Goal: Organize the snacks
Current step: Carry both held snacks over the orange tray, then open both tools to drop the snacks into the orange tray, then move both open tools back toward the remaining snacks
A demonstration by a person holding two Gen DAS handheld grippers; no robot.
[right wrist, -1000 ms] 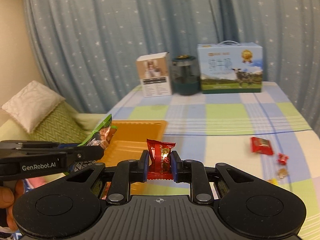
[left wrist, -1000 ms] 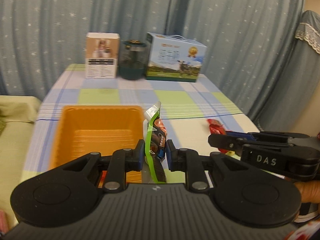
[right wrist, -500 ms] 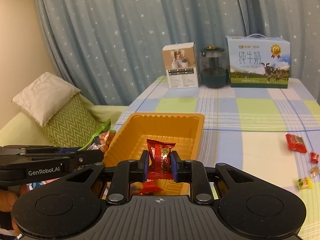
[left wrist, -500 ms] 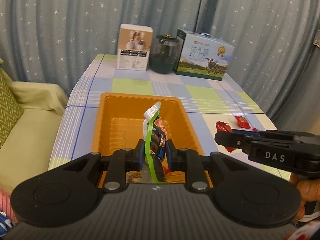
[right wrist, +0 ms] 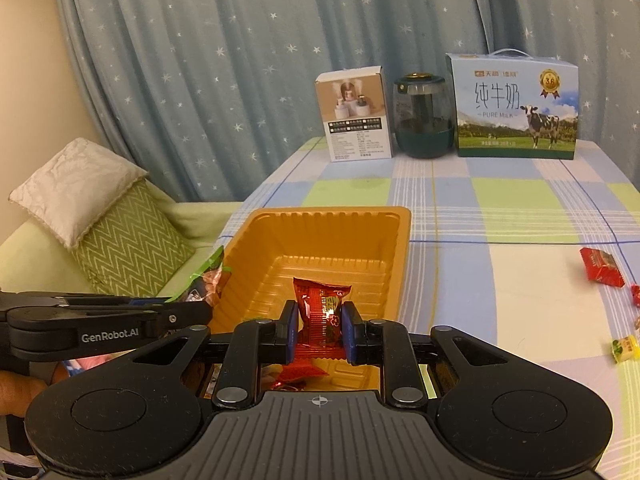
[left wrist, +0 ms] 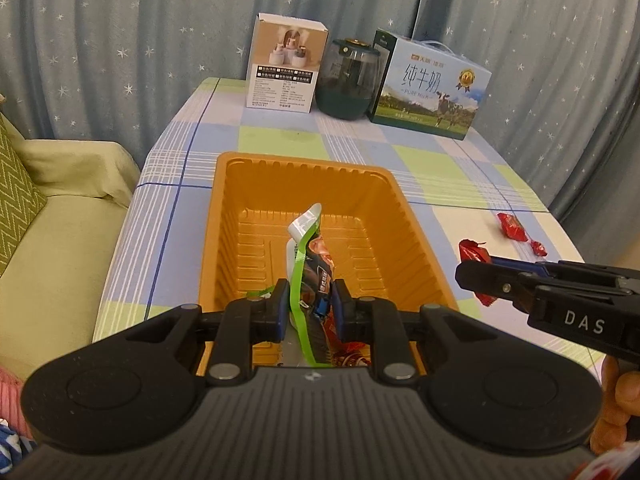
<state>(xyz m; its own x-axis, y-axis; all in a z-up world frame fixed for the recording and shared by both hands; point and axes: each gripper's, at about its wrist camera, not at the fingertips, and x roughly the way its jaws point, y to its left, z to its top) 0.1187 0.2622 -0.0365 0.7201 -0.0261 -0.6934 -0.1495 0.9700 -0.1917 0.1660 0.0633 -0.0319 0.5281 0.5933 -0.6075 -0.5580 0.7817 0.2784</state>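
I am in a home living room. A sofa [right wrist: 52, 256] with a zigzag cushion [right wrist: 128, 248] and a pale pillow [right wrist: 72, 188] stands just beside my worktop [right wrist: 500, 216], which carries a checked cloth. Star-print curtains [right wrist: 240, 60] hang behind it. At the worktop's far edge stand a milk carton [right wrist: 516, 108], a dark jar [right wrist: 424, 116] and a small box [right wrist: 354, 116]. An orange tray [left wrist: 308, 168] and loose sweets [right wrist: 600, 266] lie on the cloth.
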